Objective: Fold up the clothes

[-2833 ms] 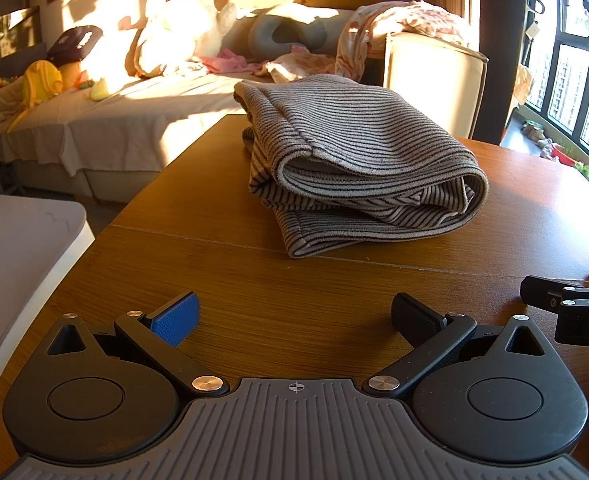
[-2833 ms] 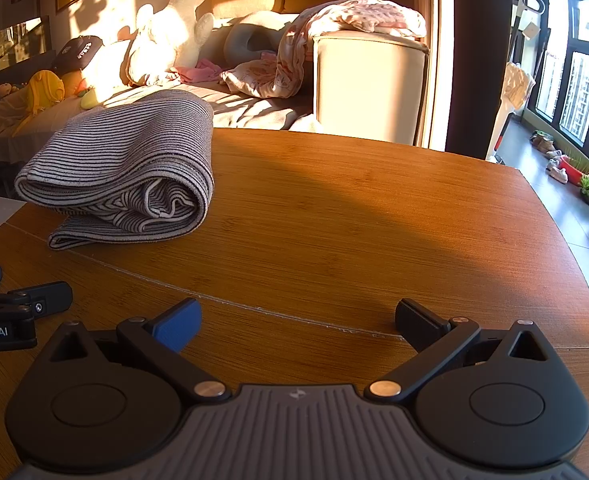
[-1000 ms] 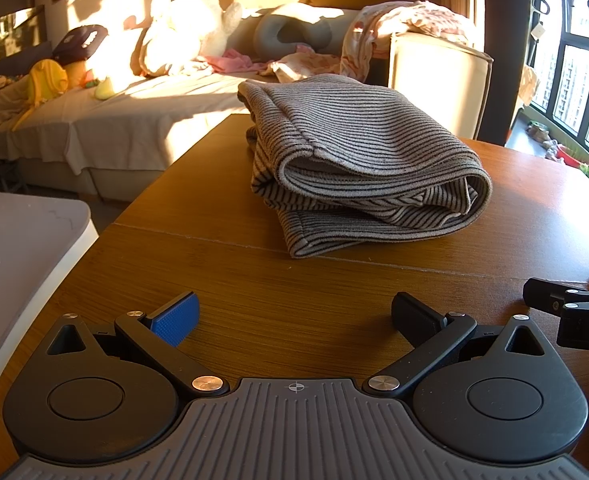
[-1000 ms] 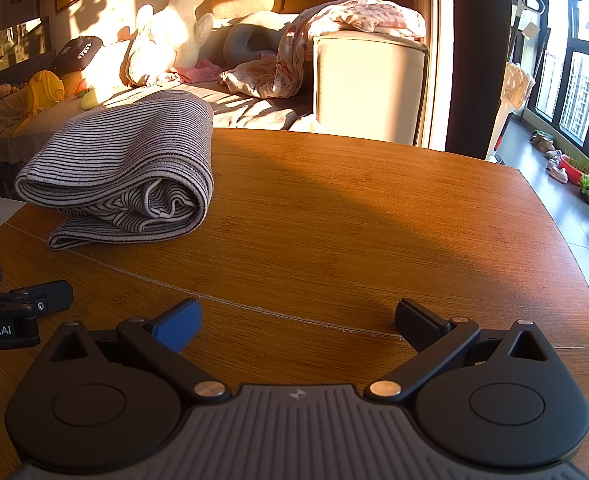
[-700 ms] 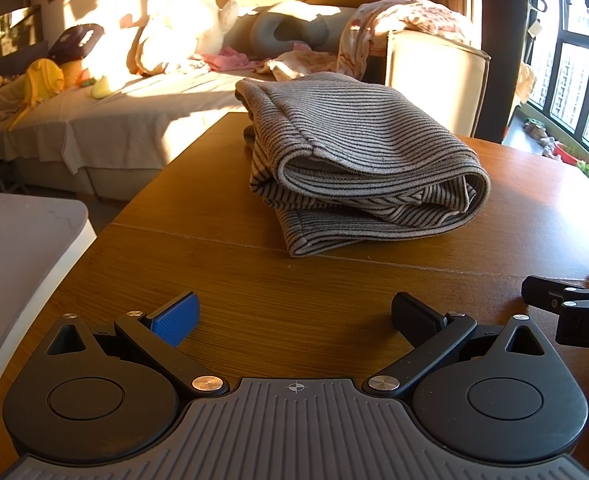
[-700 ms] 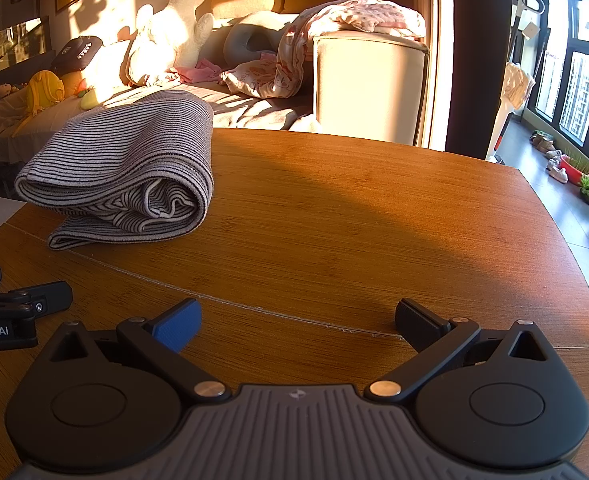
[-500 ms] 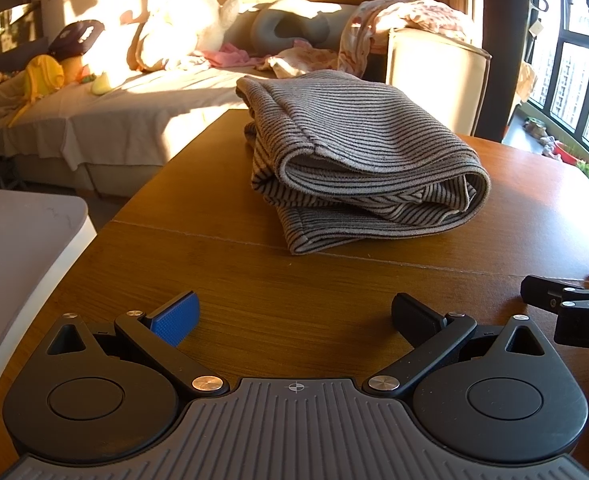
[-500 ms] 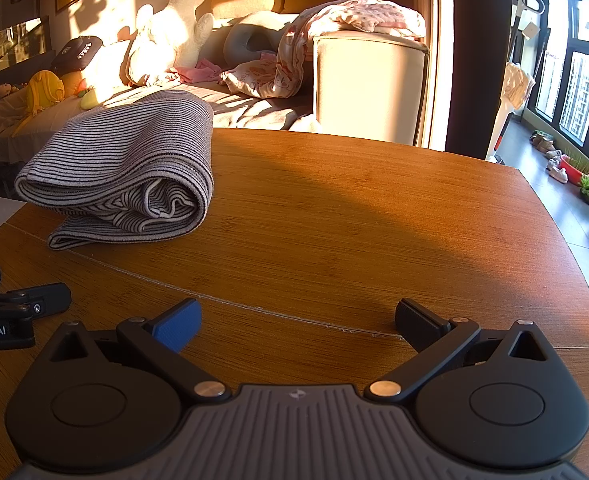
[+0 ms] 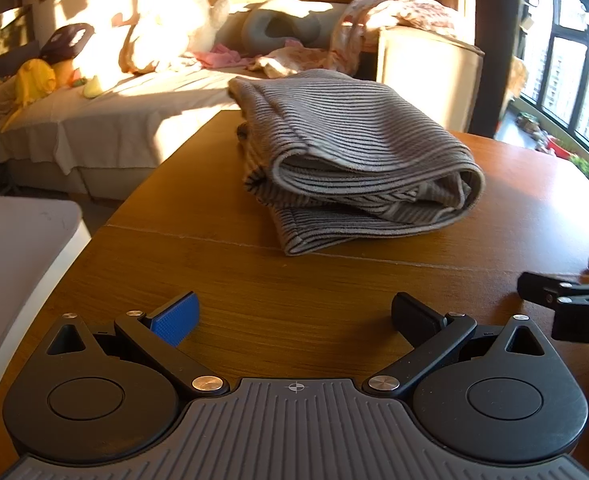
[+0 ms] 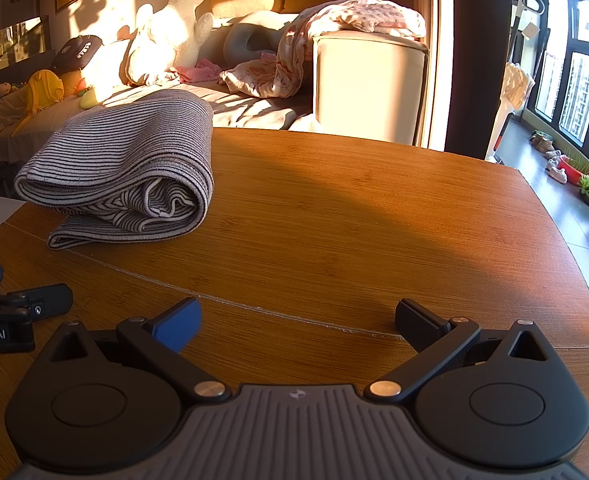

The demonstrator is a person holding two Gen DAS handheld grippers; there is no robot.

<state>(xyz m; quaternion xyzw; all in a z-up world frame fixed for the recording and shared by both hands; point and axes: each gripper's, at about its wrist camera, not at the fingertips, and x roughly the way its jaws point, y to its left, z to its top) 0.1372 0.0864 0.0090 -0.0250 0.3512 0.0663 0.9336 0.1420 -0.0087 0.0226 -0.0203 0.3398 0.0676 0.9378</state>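
Left wrist view: the left gripper (image 9: 294,314) rests low over the wooden tabletop (image 9: 334,292), jaws spread wide and empty, well short of the cloth. Beside it, the right gripper (image 10: 298,316) sits the same way, jaws parted on nothing, apparently parked with the fold complete. Farther off, toward the tabletop's left far edge, lies the striped garment (image 9: 354,160), a soft, ribbed knit folded into a plump, rounded bundle. Beyond, a sunlit sofa (image 9: 134,112) holds plush toys.
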